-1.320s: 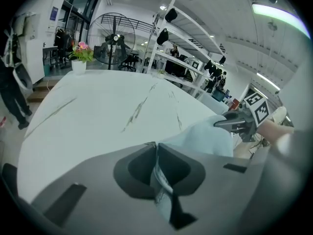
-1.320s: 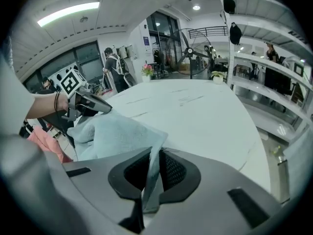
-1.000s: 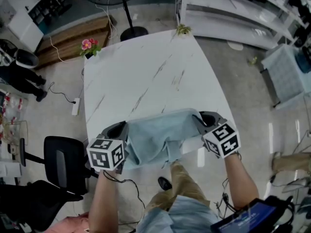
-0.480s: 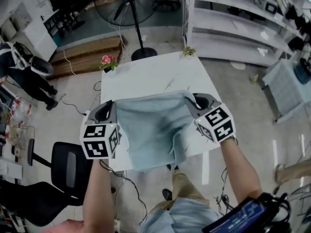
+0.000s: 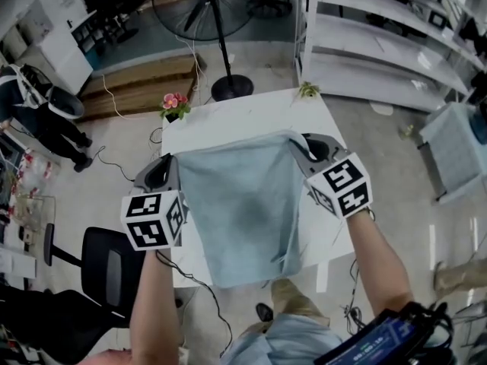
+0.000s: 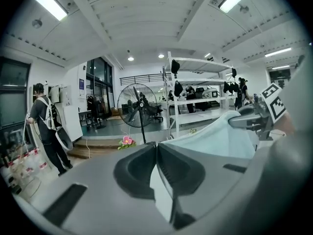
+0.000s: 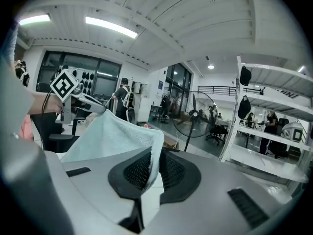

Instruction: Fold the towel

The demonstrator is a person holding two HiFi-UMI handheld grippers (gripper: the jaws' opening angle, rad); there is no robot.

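Pale blue towel (image 5: 240,211) held up by two corners over the white table (image 5: 228,120)

Terry cloth hangs as a flat sheet above the near half of the table, its top edge stretched taut between the two tongs. The left tongs (image 5: 169,167) are pressed together on the top corner over the table's left side; the left gripper view shows a thin fold of cloth caught between the dark pads. The right tongs (image 5: 303,146) pinch the other top corner over the table's right side, and in the right gripper view the fluffy hem stands up between the ribbed pads. Both tongs sit at about the same height, above the tabletop.

The lower hem drops past the table's near edge, in front of the person's legs. Its right lower corner curls into a small point. The hem seems to hang free of the table, though the steep head view leaves that unsure.

At the table's far left corner stands a pink flower (image 5: 175,102). Beyond the table's far edge are a pedestal fan (image 5: 221,36) and white shelving (image 5: 373,44). Left of the table sit a black office chair (image 5: 106,265) and, farther off, a person (image 5: 38,120).
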